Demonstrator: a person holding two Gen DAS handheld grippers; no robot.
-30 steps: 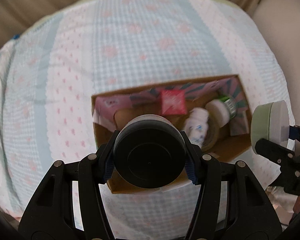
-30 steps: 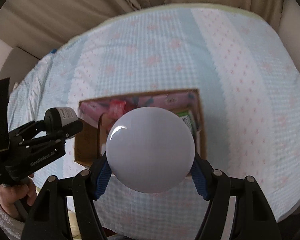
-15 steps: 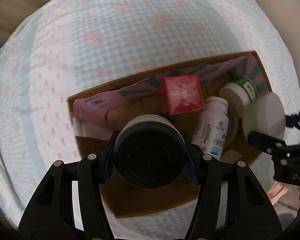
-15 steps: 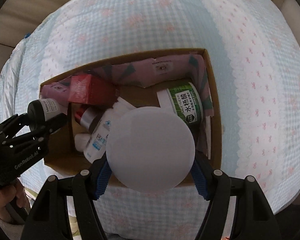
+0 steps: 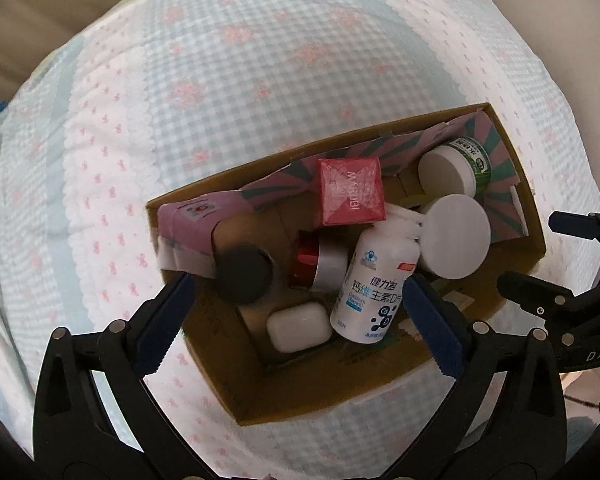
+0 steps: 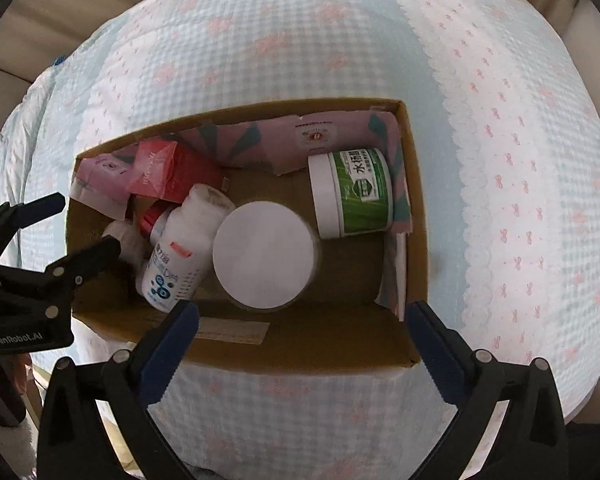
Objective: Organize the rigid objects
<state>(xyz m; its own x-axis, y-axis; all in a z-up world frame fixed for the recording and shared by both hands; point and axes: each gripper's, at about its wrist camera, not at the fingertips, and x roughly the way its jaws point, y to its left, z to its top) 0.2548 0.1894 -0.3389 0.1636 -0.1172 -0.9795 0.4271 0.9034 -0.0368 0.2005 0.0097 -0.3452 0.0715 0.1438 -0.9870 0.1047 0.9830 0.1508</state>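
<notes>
Left claw (image 5: 300, 320) and right claw (image 6: 302, 334): both spread wide, holding nothing. Ahead of each, open brown cardboard box (image 6: 300, 344) contains round white-lidded jar (image 6: 265, 255), blurred black-lidded jar (image 5: 244, 274).

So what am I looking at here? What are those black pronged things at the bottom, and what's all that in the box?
No robot: a person holds a two-fingered claw in each hand, with a wide-angle camera on each looking along its fingers. One picture comes from the left claw, the other from the right claw; each also shows the other claw at its edge. Both are open and hold nothing. Below them a cardboard box sits on a blue checked cloth. Inside lie a white round jar, a green-labelled jar on its side, a white bottle, a red carton, a black-lidded jar, blurred, and a small white case.
</notes>
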